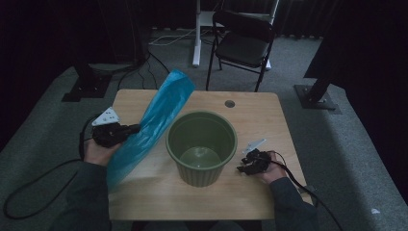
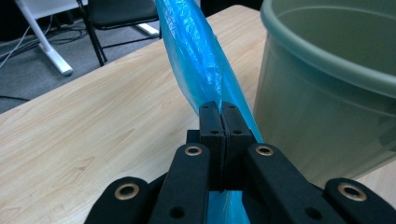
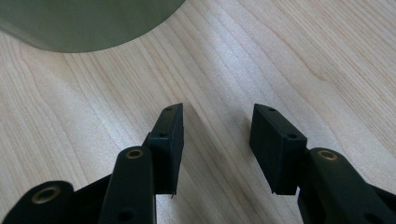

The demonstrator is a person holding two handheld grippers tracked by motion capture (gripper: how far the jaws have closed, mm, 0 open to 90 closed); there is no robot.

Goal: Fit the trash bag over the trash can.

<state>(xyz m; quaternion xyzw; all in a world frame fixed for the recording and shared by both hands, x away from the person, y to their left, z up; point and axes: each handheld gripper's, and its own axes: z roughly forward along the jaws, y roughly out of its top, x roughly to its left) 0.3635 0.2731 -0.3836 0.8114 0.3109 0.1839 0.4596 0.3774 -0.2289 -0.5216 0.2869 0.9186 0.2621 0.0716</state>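
A long blue plastic bag (image 1: 149, 125) hangs slanted over the left part of the wooden table (image 1: 260, 115), its top end raised past the far edge. My left gripper (image 1: 135, 128) is shut on the bag about midway along it; in the left gripper view the two pads (image 2: 211, 122) press together with the blue film (image 2: 196, 51) between them. A green ribbed bucket (image 1: 202, 147) stands upright mid-table, just right of the bag, also seen as a green wall (image 2: 327, 98). My right gripper (image 1: 241, 167) rests low on the table right of the bucket, open with nothing between its fingers (image 3: 172, 140).
A black folding chair (image 1: 240, 43) and a white desk leg (image 1: 196, 33) stand beyond the table's far edge. A round cable hole (image 1: 229, 103) is near the far side. Black stand bases (image 1: 86, 86) flank the table on the carpet. Cables trail from both grippers.
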